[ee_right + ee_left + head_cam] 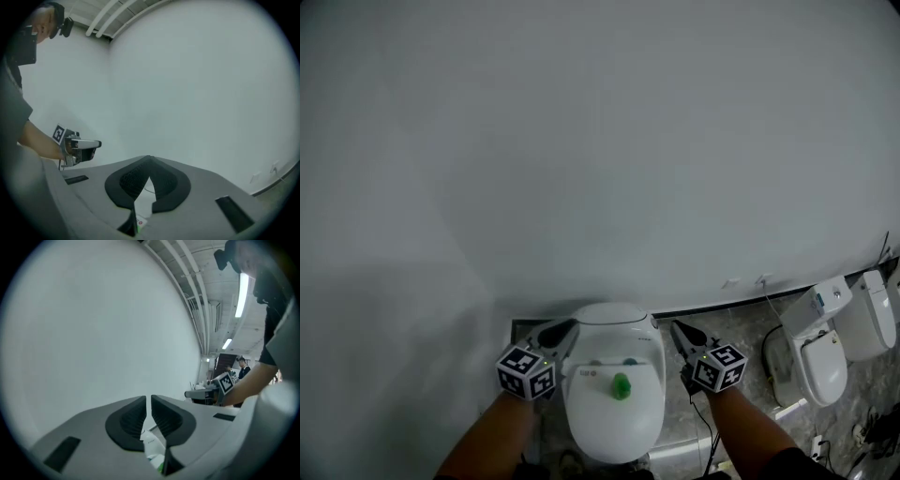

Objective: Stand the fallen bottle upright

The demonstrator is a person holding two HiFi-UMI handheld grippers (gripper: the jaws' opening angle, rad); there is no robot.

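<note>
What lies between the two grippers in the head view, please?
In the head view, a white toilet stands between the left gripper and the right gripper, with a small green-capped bottle on its lid.

A toilet [614, 417] stands against the wall [600, 141] with a small object [622, 385] on its lid. The left gripper [566, 330] hangs at its left side and the right gripper [678, 329] at its right, both near the tank. Two more toilets [814, 361] stand along the wall farther right.

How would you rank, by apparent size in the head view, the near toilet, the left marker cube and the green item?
Largest to smallest:
1. near toilet
2. left marker cube, which sits nearer the camera
3. green item
</note>
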